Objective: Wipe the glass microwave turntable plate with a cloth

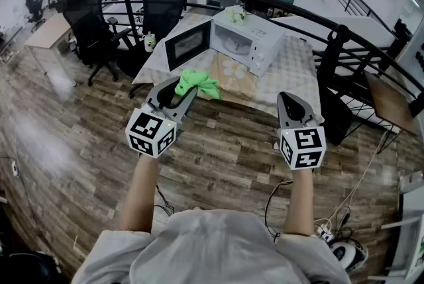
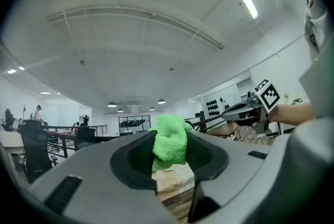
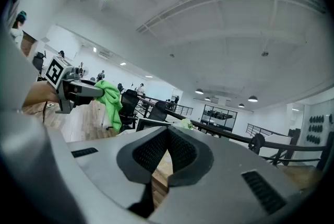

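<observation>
Jaws on the left gripper (image 1: 182, 87) pinch the green cloth (image 1: 201, 83), those on the right gripper (image 1: 289, 99) meet on nothing; the plate, unseen, likely lies in the open microwave (image 1: 264, 44) well ahead of both, so a firm pinch and level approach seem wise.

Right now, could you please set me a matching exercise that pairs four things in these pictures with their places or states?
Things
1. bright green fuzzy cloth
2. white box-shaped microwave oven
3. right gripper
4. black wheeled office chair

Places or states
A. jaws together, nothing between them
B. on the wooden plank floor, left of the table in the head view
C. clamped between the jaws of the left gripper
D. on the cloth-covered table, door swung open

Pairs: 1-C, 2-D, 3-A, 4-B
</observation>
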Demonstrator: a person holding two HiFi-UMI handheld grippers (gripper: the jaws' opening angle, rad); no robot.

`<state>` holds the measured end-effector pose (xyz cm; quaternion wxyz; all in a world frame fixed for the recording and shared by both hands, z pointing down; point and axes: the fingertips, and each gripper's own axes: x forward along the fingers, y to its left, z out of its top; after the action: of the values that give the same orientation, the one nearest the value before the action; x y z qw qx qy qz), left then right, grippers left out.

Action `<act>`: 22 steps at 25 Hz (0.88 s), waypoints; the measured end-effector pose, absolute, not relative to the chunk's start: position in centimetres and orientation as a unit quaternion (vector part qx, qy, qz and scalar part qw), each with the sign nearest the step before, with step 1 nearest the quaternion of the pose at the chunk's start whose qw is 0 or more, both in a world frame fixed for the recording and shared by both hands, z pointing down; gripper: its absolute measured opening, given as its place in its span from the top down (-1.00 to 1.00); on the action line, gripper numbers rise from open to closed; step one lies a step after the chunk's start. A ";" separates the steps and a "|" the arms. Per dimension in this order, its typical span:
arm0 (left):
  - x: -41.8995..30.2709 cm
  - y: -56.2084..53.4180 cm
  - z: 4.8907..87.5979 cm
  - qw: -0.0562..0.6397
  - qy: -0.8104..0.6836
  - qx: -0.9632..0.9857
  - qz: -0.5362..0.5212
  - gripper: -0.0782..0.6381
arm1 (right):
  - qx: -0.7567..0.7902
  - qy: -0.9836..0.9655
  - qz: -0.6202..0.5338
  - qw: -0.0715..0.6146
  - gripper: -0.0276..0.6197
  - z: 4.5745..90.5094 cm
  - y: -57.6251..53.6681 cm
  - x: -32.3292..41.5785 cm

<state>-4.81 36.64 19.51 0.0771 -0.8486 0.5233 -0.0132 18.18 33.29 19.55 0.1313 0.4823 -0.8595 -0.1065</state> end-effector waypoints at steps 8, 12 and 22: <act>-7.1 35.1 20.2 0.074 0.521 -0.850 -0.018 0.34 | 0.485 -0.859 -0.102 0.125 0.87 20.1 32.0 15.5; -7.6 33.8 20.8 0.071 0.519 -0.851 -0.025 0.34 | 0.480 -0.863 -0.098 0.124 0.87 20.6 30.6 14.3; -8.2 23.3 23.1 0.059 0.533 -0.843 -0.040 0.34 | 0.462 -0.879 -0.079 0.091 0.88 22.0 19.6 13.6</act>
<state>-8.21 23.30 23.07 0.0592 -0.8431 0.5329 -0.0401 13.56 19.61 22.04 0.0907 0.4615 -0.8790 -0.0786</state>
